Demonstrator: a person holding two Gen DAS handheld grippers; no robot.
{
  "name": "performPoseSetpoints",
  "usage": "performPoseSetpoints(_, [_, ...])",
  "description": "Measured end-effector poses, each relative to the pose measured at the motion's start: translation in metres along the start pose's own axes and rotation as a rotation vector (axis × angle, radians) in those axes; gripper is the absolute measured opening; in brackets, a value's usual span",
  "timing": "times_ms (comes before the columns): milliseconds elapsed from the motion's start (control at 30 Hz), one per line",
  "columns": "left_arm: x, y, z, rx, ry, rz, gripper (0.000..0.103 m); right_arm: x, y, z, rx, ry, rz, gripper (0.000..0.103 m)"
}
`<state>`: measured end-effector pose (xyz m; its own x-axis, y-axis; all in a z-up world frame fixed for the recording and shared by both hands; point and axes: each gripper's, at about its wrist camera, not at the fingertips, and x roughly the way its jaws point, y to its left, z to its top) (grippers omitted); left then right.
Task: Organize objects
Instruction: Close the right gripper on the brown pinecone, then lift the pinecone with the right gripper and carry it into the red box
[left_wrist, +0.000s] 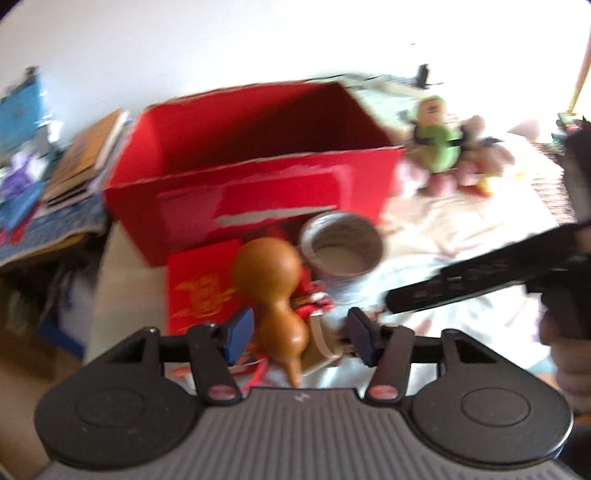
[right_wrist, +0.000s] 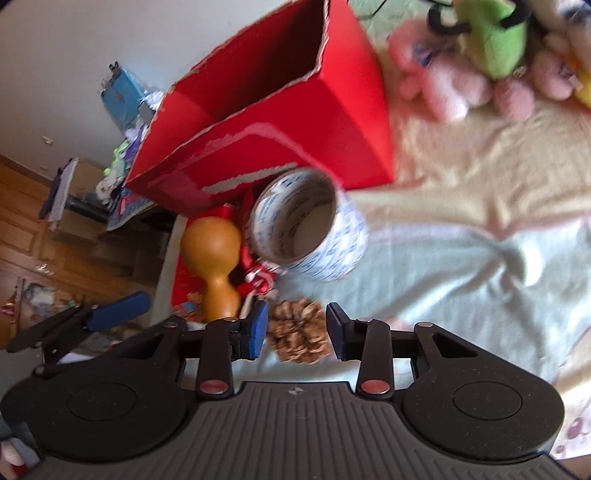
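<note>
A brown gourd (left_wrist: 273, 291) lies on the bed in front of an open-topped red box (left_wrist: 258, 158). Its narrow end is between the blue pads of my left gripper (left_wrist: 300, 332), which stand apart from it, so the gripper is open. A tan object, too blurred to name, sits beside the gourd. My right gripper (right_wrist: 297, 328) is shut on a brown pine cone (right_wrist: 299, 334), which fills the gap between its pads. A printed tape roll (right_wrist: 306, 229) rests just beyond it, beside the gourd (right_wrist: 210, 258) and a red tassel (right_wrist: 258, 277). In the left wrist view the right gripper (left_wrist: 395, 301) reaches in from the right.
A red packet with gold print (left_wrist: 203, 291) lies under the gourd. Plush toys (right_wrist: 491, 37) are piled right of the red box (right_wrist: 277, 110). Books and clutter (left_wrist: 85, 158) crowd the left side. A pale rumpled sheet (right_wrist: 461, 258) covers the bed to the right.
</note>
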<state>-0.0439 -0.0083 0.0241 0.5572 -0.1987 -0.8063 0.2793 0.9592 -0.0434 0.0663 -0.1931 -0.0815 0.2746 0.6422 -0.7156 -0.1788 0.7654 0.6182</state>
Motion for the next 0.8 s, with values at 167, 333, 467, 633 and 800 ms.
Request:
performPoseSetpoints(167, [0.011, -0.012, -0.001, 0.063, 0.011, -0.195, 0.057, 0.009, 0.000, 0.000, 0.018, 0.012, 0.000, 0.039])
performPoseSetpoints(333, [0.034, -0.030, -0.004, 0.132, 0.055, -0.240, 0.054, 0.015, -0.021, 0.004, 0.140, 0.048, 0.050, 0.041])
performPoseSetpoints(467, [0.048, -0.030, -0.006, 0.138, 0.100, -0.216, 0.049, 0.020, -0.033, 0.001, 0.220, 0.073, 0.068, 0.044])
performPoseSetpoints(633, [0.063, -0.019, -0.007, 0.108, 0.129, -0.208, 0.049, 0.023, -0.039, 0.001, 0.261, 0.086, 0.082, 0.050])
performPoseSetpoints(800, [0.065, -0.024, -0.010, 0.122, 0.142, -0.199, 0.045, 0.031, -0.039, 0.003, 0.271, 0.106, 0.076, 0.052])
